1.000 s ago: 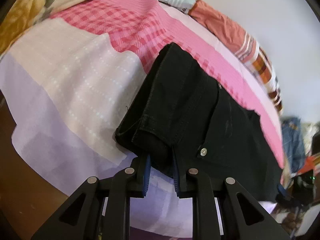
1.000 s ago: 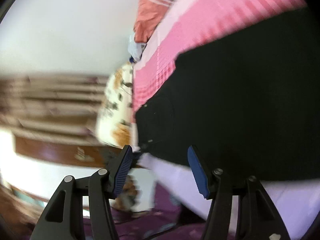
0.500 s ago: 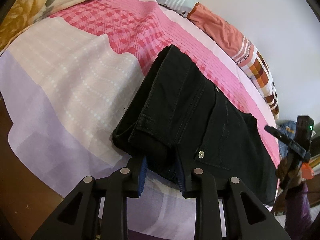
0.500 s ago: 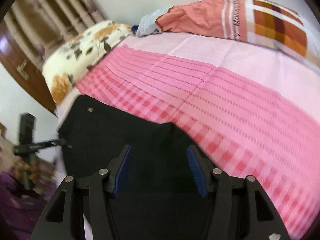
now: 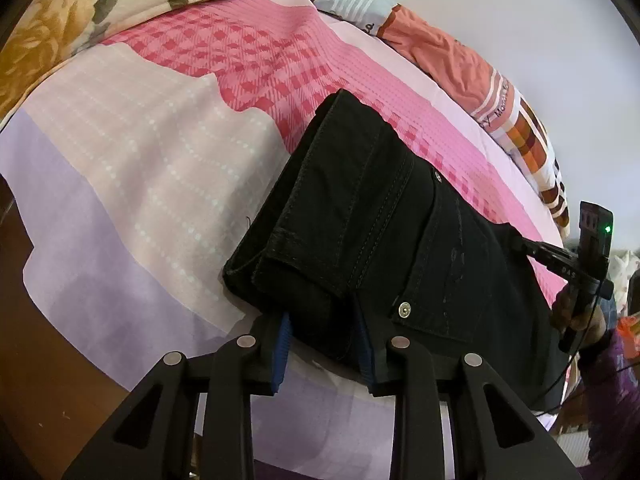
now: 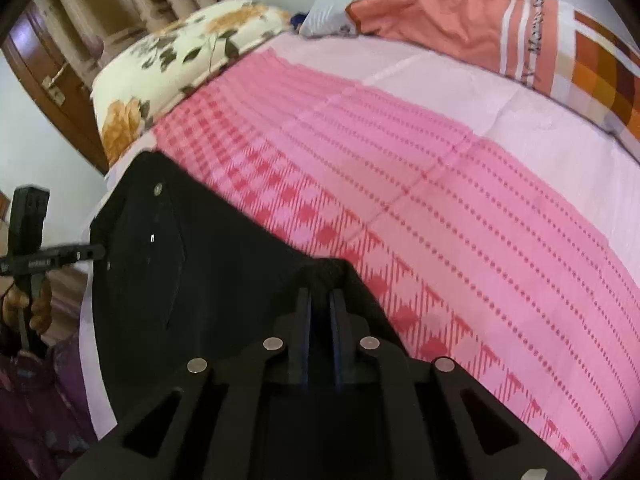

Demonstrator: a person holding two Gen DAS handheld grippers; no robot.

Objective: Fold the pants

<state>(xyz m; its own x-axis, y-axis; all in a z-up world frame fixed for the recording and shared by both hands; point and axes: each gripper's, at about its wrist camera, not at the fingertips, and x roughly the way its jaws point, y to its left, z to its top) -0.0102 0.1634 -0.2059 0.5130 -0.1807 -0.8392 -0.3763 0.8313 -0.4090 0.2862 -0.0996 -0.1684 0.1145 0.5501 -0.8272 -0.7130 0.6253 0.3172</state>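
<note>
Black pants [image 5: 380,216] lie folded on the bed, a metal button [image 5: 405,309] showing near the front edge. My left gripper [image 5: 324,344] sits at the near folded waist end. Its jaws are opening, with that thick fold between them. In the right wrist view the pants [image 6: 200,280] fill the lower left. My right gripper [image 6: 320,300] is shut on a pinched-up peak of black fabric at their edge. The left wrist view shows the right gripper [image 5: 560,256] at the pants' far right corner, held by a hand [image 5: 576,312].
The bed has a pink and lilac sheet [image 5: 140,160]. A floral pillow [image 5: 60,40] lies at its far left and an orange checked pillow [image 6: 480,28] along the wall. A wooden bed edge [image 5: 40,320] is on the left, a door [image 6: 48,60] beyond.
The right gripper swung over the bed, rolled upright, came down at the pants' edge and shut on the fabric. The left gripper's jaws spread a little wider around the waist fold.
</note>
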